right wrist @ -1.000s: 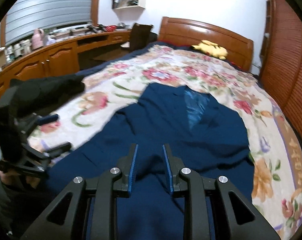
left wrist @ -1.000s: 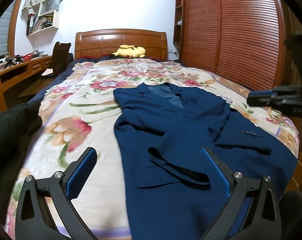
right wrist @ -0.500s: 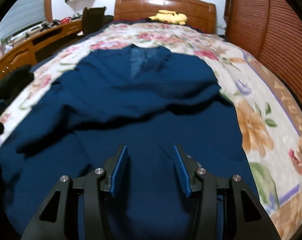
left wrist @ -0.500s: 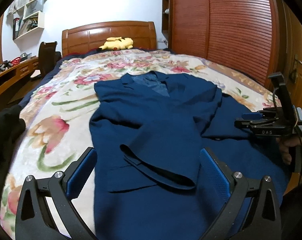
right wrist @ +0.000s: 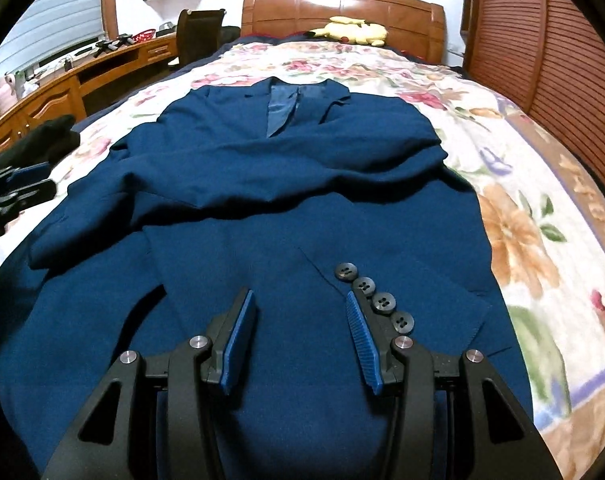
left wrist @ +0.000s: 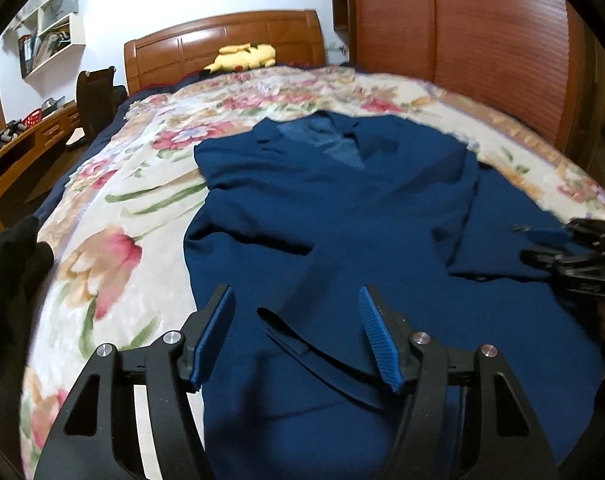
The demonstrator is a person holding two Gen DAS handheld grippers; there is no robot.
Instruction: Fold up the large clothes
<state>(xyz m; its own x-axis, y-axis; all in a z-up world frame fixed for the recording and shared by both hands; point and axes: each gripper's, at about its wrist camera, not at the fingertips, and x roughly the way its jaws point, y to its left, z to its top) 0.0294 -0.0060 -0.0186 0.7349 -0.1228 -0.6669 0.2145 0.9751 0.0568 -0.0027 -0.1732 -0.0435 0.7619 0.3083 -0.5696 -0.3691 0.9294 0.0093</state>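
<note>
Navy suit jacket [right wrist: 286, 184] lies face-up on the bed [right wrist: 542, 240]. Left tongs [left wrist: 296, 336] closing above its flap, gripping nothing; right tongs [right wrist: 300, 328] half-open over the cuff. Pinch 1 layer only.

Navy suit jacket [right wrist: 302, 184] lies face up, spread on the floral bedspread [right wrist: 514, 220], collar at 12 o'clock toward the headboard, hem at 6 o'clock. Lapels open, lighter blue lining [right wrist: 280, 114] showing at the neck. Both sleeves folded across the front. One cuff lies near the hem, a row of four dark buttons [right wrist: 372, 296] at 4 o'clock. Fabric lightly rumpled mid-body.
</note>
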